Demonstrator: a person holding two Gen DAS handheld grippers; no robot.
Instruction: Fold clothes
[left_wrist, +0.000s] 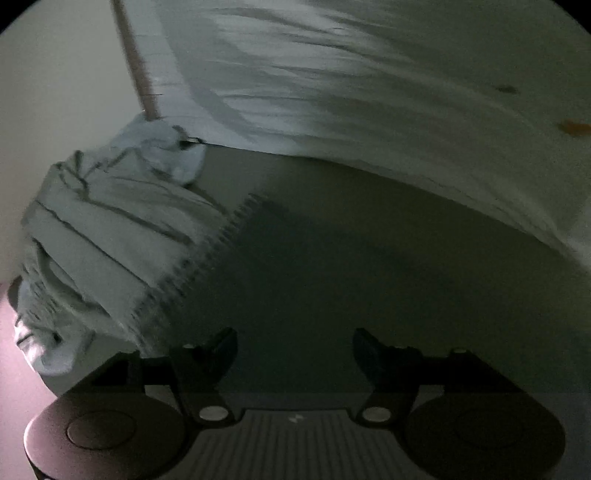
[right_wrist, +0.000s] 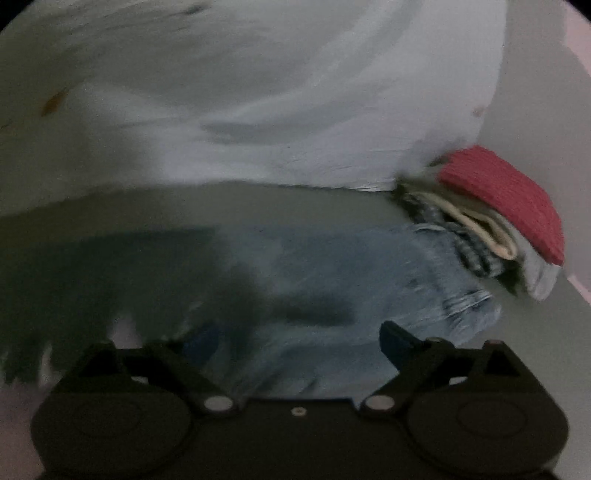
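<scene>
Both views are dim and smeary, but here goes. The jeans (right_wrist: 332, 273) lie flat on the grey table (right_wrist: 110, 206) right in front of the right gripper (right_wrist: 299, 343), long axis running left-right across that view, with a denim seam bunched at the right end. They're faded blue with a soft weave. Its jaws stand wide and hold nothing. Just past the jeans' right end sits a stack (right_wrist: 491, 229) of folded stuff, a ribbed red knit on top. The left gripper (left_wrist: 295, 347) is wide too, empty over bare table. A crumpled pale pile (left_wrist: 110, 236) with a fringed edge sits at its left. White wall (left_wrist: 369, 92) behind.
</scene>
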